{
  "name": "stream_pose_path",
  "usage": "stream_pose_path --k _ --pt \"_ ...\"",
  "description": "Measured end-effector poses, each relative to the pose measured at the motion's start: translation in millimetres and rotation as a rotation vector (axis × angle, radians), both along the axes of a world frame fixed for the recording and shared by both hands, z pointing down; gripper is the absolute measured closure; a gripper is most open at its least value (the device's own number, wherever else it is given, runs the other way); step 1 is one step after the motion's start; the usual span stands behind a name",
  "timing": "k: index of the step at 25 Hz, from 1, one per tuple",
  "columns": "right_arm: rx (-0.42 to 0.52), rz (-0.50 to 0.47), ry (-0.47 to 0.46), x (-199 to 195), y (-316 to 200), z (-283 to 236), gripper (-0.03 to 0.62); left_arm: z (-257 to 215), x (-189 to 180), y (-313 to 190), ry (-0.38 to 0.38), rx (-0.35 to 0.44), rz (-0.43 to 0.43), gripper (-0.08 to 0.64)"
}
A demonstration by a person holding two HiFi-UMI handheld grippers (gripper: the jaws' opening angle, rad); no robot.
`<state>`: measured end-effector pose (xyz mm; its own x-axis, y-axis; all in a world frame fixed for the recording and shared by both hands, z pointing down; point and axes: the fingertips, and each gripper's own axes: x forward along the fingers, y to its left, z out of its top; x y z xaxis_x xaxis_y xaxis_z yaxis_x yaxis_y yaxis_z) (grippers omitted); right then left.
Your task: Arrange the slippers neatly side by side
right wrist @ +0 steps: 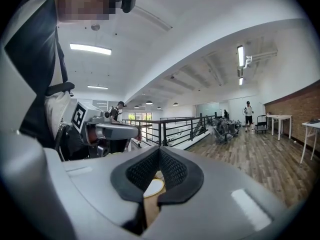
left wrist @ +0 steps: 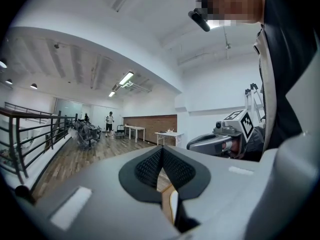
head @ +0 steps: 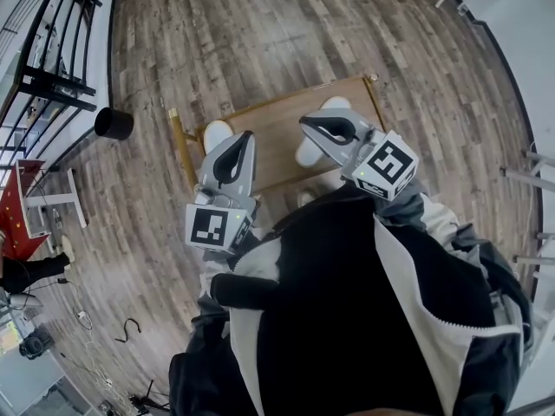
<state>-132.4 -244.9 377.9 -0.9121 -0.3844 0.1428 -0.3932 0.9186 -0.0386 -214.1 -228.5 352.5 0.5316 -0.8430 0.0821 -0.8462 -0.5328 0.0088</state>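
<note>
Head view: the left gripper [head: 240, 139] and the right gripper [head: 309, 123] are both raised in front of the person's black and white jacket [head: 347, 319], above a low rectangular tan wooden table [head: 273, 141] standing on the plank floor [head: 260, 33]; one white slipper [head: 216, 133] lies on the table just beside the left gripper's tip in the picture; the second white slipper [head: 310, 151] lies on the table under the right gripper, which covers its middle; neither gripper touches a slipper.

Left gripper view: the black mesh pads [left wrist: 147, 166] are pressed together with nothing between them; through the gap below them show a strip of the table [left wrist: 165, 201] and a white slipper's edge [left wrist: 173, 205], far beneath; the right gripper [left wrist: 200, 143] is alongside.

Right gripper view: these jaws are likewise clenched on nothing; below their pads [right wrist: 172, 169] a white slipper [right wrist: 154, 188] rests on the table [right wrist: 150, 207]; the left gripper [right wrist: 130, 130] is beside.
</note>
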Motion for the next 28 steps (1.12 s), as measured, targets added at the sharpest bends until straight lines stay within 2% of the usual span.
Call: stream_pose_path --k 3,5,7,10,14,21,24,28 --pt "-0.043 0.043 0.014 11.1 -9.9 16.2 0.567 5.8 -0.9 -2.2 0.033 -0.028 -0.021 0.54" --pt "-0.138 0.1 0.029 25.7 -24.3 44.6 0.487 10.0 -1.6 -3.8 0.049 -0.042 -0.028 0.541" --pt "-0.236 0.173 0.08 44.9 -38.0 83.2 0.481 12.7 -2.2 -5.0 0.052 -0.045 -0.028 0.541" --pt "-0.37 0.263 0.167 70.5 -49.0 142.4 0.434 14.3 -3.8 -7.9 0.06 -0.06 -0.042 0.541" --pt "-0.544 0.345 0.237 93.5 -54.4 212.8 0.375 23.4 -4.4 -12.7 0.083 -0.101 -0.065 0.54" --pt "-0.825 0.506 0.343 130.2 -60.9 315.9 0.345 31.5 -2.6 -14.8 0.082 -0.136 -0.085 0.541" --pt "-0.927 0.543 0.337 138.9 -61.6 340.1 0.345 34.5 -4.5 -10.7 0.102 -0.142 -0.103 0.54" --pt "-1.023 0.56 0.276 128.6 -68.1 356.3 0.345 35.3 -7.5 -7.8 0.091 -0.135 -0.109 0.54"
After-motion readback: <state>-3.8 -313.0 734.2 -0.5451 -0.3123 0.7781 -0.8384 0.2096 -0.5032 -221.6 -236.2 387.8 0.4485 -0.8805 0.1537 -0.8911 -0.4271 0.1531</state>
